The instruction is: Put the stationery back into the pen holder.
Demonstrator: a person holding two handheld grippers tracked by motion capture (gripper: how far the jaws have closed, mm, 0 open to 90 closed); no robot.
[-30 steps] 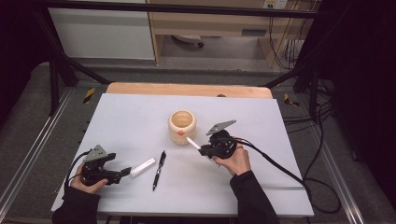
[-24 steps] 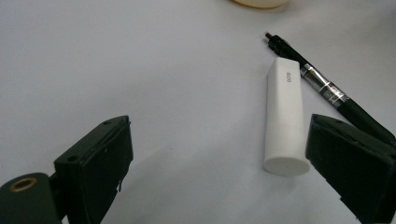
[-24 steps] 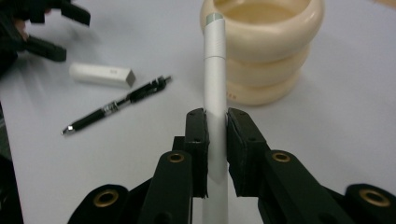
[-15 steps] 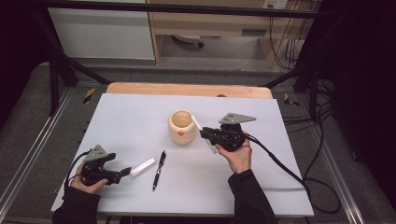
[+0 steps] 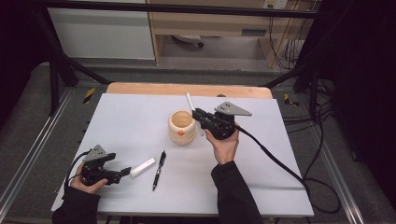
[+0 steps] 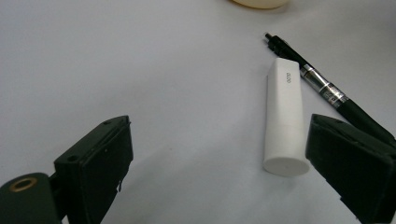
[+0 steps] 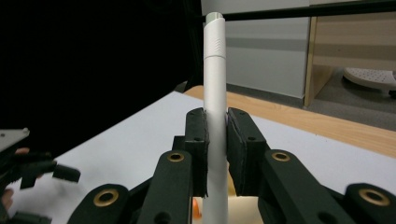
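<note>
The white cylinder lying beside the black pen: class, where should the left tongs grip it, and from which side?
Grip the white cylinder across its middle, coming straight down from above. It lies flat, and the black pen sits close along one side, so one pad must slip into that narrow gap. The left tongs are open, and wide enough.

We count two grippers: the left gripper [image 5: 122,171] and the right gripper [image 5: 196,112]. We see one white pen [image 5: 194,113] and one black pen [image 5: 158,169]. There is one short white tube [image 5: 143,167] and one round cream cup [image 5: 182,127]. All of this belongs to one white table [image 5: 261,158]. We also count two hands, one on each gripper.
</note>
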